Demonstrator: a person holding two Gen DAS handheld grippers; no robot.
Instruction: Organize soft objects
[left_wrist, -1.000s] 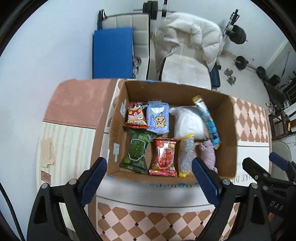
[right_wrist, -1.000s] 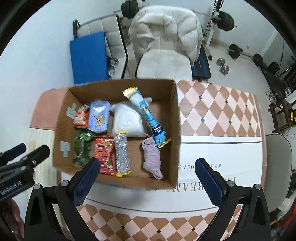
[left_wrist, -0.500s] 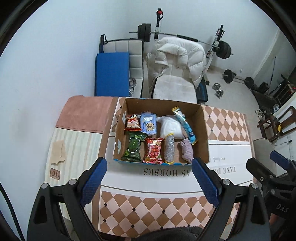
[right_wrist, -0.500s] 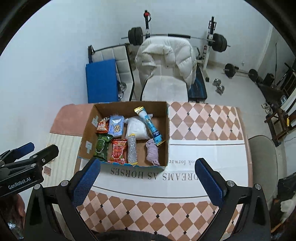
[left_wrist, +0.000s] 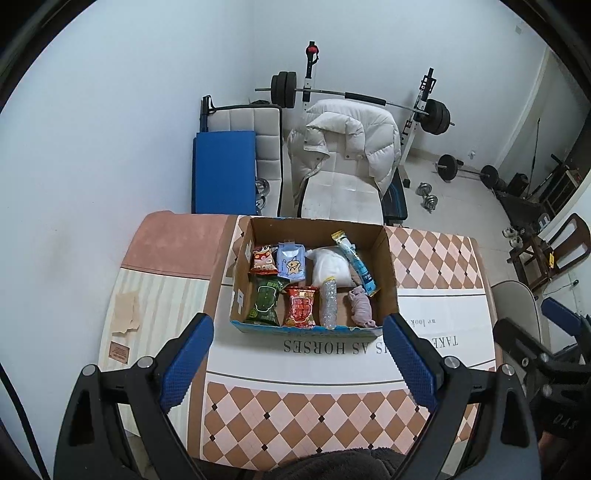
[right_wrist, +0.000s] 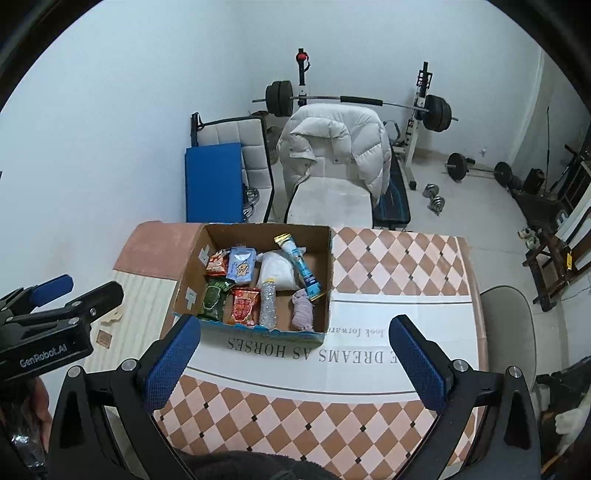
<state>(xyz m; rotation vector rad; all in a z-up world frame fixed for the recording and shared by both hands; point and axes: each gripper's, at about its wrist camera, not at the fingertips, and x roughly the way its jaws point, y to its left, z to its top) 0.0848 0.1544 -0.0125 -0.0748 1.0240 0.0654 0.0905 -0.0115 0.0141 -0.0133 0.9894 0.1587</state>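
On the table (left_wrist: 332, 398), cardboard box (left_wrist: 388, 273) of packets beyond left gripper (left_wrist: 297, 362) and right gripper (right_wrist: 293, 362), both released, empty

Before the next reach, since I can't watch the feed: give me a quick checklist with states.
1. Left gripper empty, jaws wide: ok.
2. Right gripper empty, jaws wide: ok.
3. Box open on the table: ok.
4. Snack packs in rows at the box's left: ok.
5. Purple cloth neat: not ok, bunched near the right wall.
6. Anything hidden under the white bag: cannot tell.
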